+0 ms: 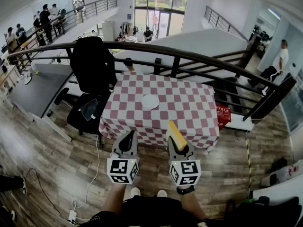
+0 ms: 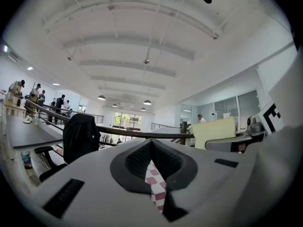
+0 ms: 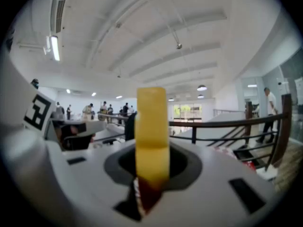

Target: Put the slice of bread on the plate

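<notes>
A white plate (image 1: 150, 101) lies near the middle of a table under a red-and-white checked cloth (image 1: 189, 110), some way ahead of both grippers. My right gripper (image 1: 178, 145) is shut on a yellow slice of bread (image 1: 176, 133) that stands on edge and sticks out forward past the jaws, over the floor just short of the table's near edge. In the right gripper view the slice of bread (image 3: 152, 126) rises upright between the jaws. My left gripper (image 1: 127, 141) hangs beside it, shut with nothing in it; only a sliver of checked cloth (image 2: 155, 186) shows past its jaws.
A black office chair (image 1: 92, 70) draped with a dark jacket stands at the table's left side. A dark railing (image 1: 189, 56) runs behind the table. A red crate (image 1: 222, 116) sits at its right. A white cable (image 1: 94, 174) trails over the wooden floor.
</notes>
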The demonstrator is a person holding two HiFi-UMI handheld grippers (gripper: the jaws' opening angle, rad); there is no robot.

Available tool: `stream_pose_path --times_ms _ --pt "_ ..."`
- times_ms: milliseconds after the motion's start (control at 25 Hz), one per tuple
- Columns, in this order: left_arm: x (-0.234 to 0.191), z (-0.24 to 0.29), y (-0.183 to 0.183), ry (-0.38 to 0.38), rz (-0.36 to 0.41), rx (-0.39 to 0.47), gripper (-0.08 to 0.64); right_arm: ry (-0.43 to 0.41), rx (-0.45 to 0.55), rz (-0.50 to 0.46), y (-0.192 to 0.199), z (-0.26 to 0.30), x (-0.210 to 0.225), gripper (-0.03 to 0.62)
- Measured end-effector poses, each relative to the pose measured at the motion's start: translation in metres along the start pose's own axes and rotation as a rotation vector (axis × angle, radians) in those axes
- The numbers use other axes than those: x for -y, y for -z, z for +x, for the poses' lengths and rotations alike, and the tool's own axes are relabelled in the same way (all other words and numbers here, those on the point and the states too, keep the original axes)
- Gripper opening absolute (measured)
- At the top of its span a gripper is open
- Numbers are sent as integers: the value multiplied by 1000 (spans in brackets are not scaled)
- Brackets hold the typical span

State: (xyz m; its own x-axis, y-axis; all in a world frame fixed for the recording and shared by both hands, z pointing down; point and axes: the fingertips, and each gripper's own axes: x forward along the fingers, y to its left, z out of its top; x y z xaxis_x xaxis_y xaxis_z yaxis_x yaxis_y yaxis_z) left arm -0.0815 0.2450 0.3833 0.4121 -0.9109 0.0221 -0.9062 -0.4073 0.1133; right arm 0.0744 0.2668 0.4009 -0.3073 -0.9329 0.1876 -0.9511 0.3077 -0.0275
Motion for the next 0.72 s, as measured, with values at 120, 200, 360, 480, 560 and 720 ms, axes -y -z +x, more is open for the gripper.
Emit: stream_pose_path --times_ms 120,200,360,480,560,720 --pt "-12 -8 0 -3 17 2 18 40 6 -64 -3 0 -9 98" --pt "-21 -15 0 -6 26 -2 18 50 14 -88 -6 1 -17 98" --pt "-35 -27 1 1 25 -10 18 45 11 -60 -3 8 -34 98" --pt "-45 -38 7 14 26 -13 18 46 -3 -78 7 14 -54 98" --pt "-55 -45 11 13 24 -12 18 44 -5 -120 11 18 -70 98" --pt "-75 -54 21 11 -8 -44 18 17 -21 -129 16 21 -97 98"
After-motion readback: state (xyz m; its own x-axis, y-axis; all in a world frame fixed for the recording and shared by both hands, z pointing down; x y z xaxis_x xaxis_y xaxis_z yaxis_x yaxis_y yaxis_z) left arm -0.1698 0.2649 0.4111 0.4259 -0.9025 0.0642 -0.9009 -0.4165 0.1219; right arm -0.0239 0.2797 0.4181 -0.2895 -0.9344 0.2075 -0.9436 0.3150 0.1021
